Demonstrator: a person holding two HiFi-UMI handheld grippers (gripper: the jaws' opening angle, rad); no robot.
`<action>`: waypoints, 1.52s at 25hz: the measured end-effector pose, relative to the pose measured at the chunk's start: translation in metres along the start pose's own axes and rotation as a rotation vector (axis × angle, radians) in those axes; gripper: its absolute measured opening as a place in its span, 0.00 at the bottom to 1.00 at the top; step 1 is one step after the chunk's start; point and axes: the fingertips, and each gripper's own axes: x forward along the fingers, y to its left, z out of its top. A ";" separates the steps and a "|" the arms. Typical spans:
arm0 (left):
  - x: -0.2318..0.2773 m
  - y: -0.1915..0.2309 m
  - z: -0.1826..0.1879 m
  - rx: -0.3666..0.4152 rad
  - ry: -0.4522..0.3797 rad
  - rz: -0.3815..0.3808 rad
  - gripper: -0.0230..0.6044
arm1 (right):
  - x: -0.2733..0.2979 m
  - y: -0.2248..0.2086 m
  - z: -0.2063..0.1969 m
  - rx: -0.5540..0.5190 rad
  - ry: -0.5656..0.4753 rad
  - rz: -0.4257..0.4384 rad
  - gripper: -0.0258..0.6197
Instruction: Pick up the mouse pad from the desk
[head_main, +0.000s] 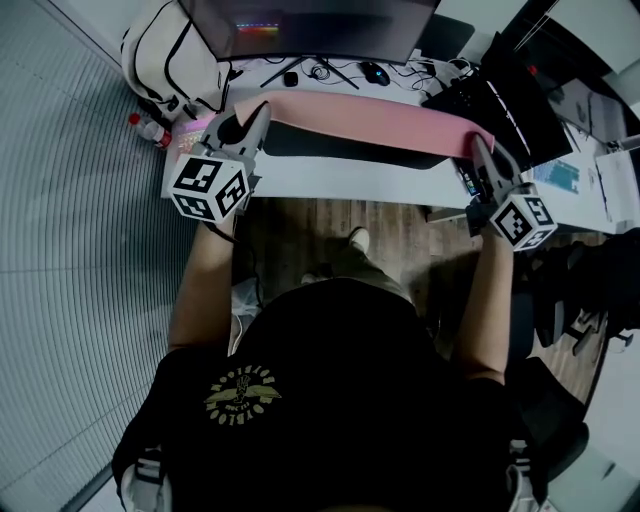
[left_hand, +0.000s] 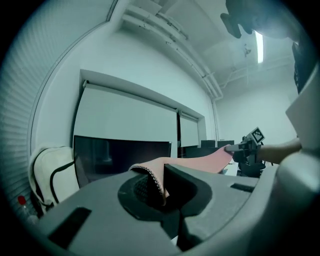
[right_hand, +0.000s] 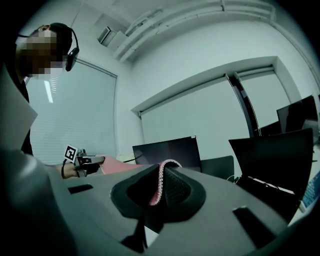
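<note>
The left tool (head_main: 262, 108) and right tool (head_main: 478, 146) are each pinching one end of the pink mouse pad (head_main: 370, 122) — long and floppy (dark underneath) — so it is hanging stretched between them, just above the white bench (head_main: 340, 180).

The head view looks steeply down over the person, with the counter (head_main: 350, 180) across the upper frame. Each claw view sits close behind its own jaws, facing level. One shows the right claw (left_hand: 229, 148) at right centre, the other the left claw (right_hand: 101, 159) at left centre. All three share the mouse pad (head_main: 365, 120).
</note>
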 end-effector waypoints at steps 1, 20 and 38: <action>-0.002 -0.001 0.009 0.007 -0.013 0.000 0.07 | -0.002 0.004 0.009 -0.016 -0.012 0.005 0.07; -0.045 0.007 0.120 0.092 -0.194 0.016 0.07 | -0.009 0.058 0.112 -0.165 -0.169 0.051 0.07; -0.070 0.013 0.129 0.096 -0.209 0.012 0.07 | -0.012 0.084 0.119 -0.175 -0.169 0.049 0.07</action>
